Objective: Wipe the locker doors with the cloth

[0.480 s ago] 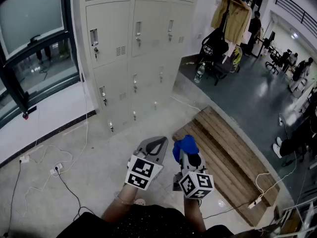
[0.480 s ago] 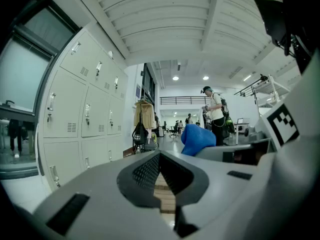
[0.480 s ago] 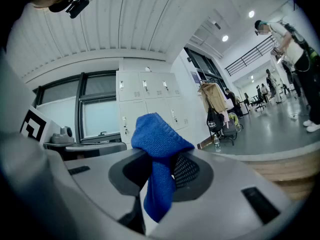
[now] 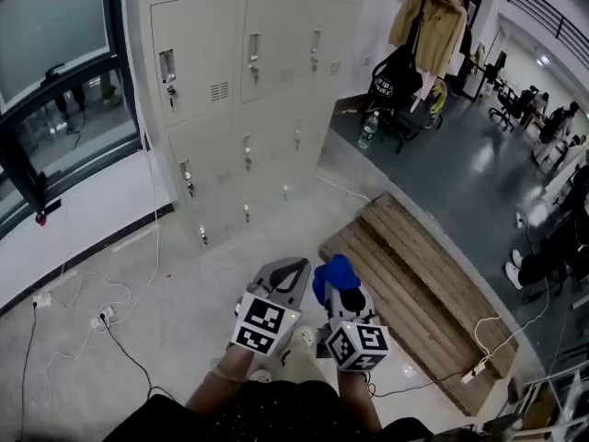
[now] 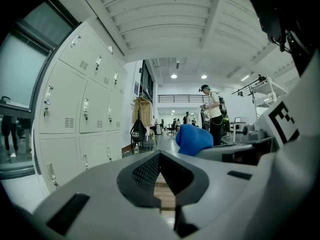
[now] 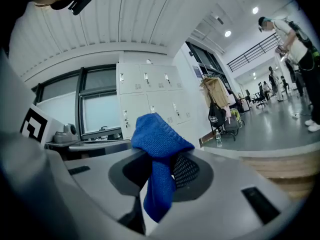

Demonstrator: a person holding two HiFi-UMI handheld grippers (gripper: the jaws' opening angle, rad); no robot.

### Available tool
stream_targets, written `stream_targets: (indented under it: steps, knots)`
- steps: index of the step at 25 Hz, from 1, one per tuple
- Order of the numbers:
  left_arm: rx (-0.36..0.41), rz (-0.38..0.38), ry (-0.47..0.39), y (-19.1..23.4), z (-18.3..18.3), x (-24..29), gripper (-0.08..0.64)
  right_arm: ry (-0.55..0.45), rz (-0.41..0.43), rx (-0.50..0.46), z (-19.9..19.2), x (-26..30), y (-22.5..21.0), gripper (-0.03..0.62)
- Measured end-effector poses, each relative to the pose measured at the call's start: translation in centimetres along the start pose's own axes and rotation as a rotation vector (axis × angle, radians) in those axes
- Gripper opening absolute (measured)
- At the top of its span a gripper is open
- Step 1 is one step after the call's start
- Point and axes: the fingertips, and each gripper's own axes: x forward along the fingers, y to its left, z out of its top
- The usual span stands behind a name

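I see a wooden pallet (image 4: 423, 274) on the floor at right, a power strip (image 4: 476, 368) near its corner. Cables (image 4: 101, 318) trail below the window (image 4: 55, 99). Further off, a tan coat (image 4: 425, 17) hangs above a black bag (image 4: 396, 74) — a bottle (image 4: 368, 132) just beside.

- Cloth (image 4: 333, 273), lower centre: blue knitted fabric, seen as coarse and matt.
- Left gripper (image 4: 296, 265) and right gripper (image 4: 339, 288), lower centre: made of grey matt plastic, with dotted grip texture inside.
- Lockers (image 4: 248, 109), upper centre: pale painted metal, smooth.
- Platform (image 4: 414, 284), right: bare wooden planks.
- Floor (image 4: 469, 155), upper right: dark and glossy.
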Motion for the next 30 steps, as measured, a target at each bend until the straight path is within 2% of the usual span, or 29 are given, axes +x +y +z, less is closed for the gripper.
stream_targets:
  steps: [7,13,23,30]
  knots:
    - [-0.024,0.038,0.023,3.8,-0.8,3.9,0.006,0.04,0.039,0.006,-0.3,5.7,-1.6,0.087]
    - [-0.02,0.075,0.047,8.1,-0.6,9.9,0.006,0.046,0.079,0.029,1.1,13.0,-4.4,0.087]
    - [-0.058,0.125,0.081,13.7,0.1,22.0,0.006,0.08,0.115,0.065,3.2,25.0,-12.5,0.087]
    - [-0.09,0.181,0.087,16.1,-0.3,28.0,0.006,0.1,0.154,0.068,3.4,30.0,-16.1,0.087]
